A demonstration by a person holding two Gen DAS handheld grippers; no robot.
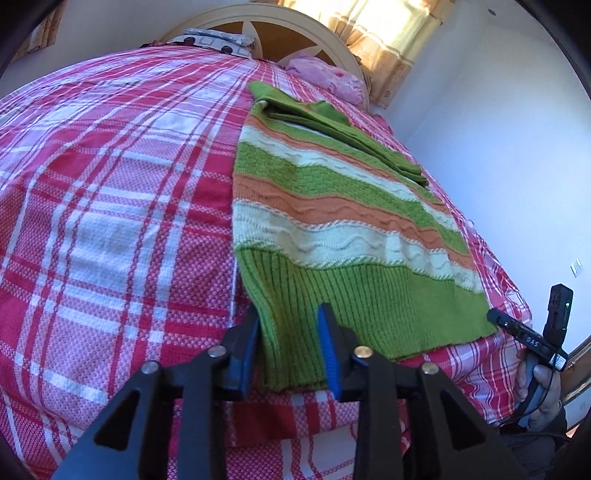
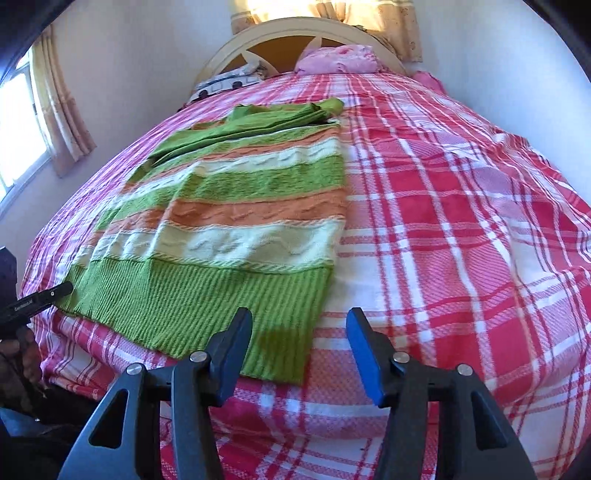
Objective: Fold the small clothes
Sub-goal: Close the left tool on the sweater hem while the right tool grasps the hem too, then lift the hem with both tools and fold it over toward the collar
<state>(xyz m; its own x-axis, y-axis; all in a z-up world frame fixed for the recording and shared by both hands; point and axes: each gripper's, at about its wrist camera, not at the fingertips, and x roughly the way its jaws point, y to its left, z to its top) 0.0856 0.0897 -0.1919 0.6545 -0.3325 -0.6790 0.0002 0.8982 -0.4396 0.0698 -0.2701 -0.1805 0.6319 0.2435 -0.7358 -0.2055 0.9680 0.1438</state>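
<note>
Striped sweater (image 1: 332, 206) is lying flat on the plaid bedspread (image 1: 110, 192), sleeves folded in. Left gripper (image 1: 288, 350) is straddling its hem corner, fingers apart; right gripper (image 2: 299, 354) is hovering spread beside the opposite corner, likely readying a fold.

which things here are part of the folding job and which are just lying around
For the job: striped knit sweater, left gripper, right gripper, both open.

Just lying around: pink pillow, patterned pillow, curtains, plaid bedspread under the sweater.
</note>
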